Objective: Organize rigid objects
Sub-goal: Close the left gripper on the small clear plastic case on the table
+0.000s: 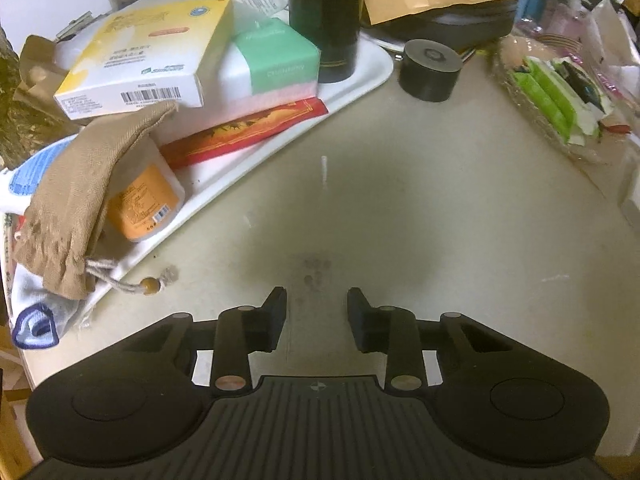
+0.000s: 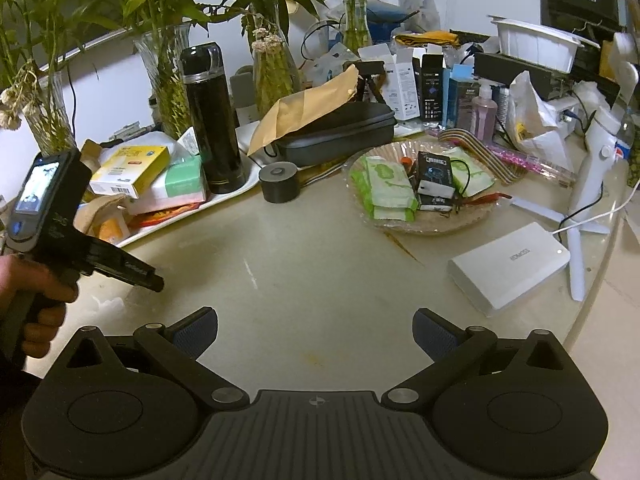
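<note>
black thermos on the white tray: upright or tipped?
Upright. The black thermos stands on its base at the end of the white tray, cap on top, beside the stacked boxes.

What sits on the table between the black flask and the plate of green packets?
A short black cylinder stands on the bare tabletop between the black flask and the plate, clearest in the right wrist view.
</note>
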A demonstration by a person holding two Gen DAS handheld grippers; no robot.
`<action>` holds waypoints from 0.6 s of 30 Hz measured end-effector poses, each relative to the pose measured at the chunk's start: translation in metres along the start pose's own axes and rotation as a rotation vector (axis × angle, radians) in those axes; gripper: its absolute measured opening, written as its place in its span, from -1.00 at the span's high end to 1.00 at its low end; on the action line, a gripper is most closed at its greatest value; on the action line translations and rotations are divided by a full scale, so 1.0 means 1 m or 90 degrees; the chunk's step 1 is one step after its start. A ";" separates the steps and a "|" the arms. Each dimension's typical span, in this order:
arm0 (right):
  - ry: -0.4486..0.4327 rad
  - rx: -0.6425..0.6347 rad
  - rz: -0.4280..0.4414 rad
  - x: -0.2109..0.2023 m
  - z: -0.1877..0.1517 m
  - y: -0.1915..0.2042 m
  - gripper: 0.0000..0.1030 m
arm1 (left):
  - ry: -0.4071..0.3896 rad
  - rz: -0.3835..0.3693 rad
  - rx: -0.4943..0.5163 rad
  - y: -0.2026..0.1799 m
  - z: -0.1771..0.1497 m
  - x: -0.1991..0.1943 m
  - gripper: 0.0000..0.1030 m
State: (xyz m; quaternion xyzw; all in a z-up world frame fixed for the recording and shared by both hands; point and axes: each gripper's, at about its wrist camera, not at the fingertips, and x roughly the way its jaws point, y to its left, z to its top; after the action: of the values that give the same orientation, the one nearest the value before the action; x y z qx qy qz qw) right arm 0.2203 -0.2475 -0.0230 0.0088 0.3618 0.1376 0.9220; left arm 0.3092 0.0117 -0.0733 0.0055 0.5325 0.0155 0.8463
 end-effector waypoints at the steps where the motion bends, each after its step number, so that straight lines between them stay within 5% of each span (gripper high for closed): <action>1: 0.000 -0.001 -0.001 0.000 0.000 0.000 -1.00 | -0.005 -0.003 0.000 0.001 -0.001 -0.004 0.36; 18: 0.006 -0.016 0.009 0.006 0.003 0.012 -1.00 | -0.134 -0.047 0.018 0.011 -0.039 -0.081 0.36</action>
State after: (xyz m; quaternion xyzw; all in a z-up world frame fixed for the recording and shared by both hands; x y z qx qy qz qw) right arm 0.2234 -0.2341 -0.0231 -0.0009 0.3640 0.1487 0.9195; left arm 0.2388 0.0193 -0.0173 -0.0010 0.4406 -0.0238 0.8974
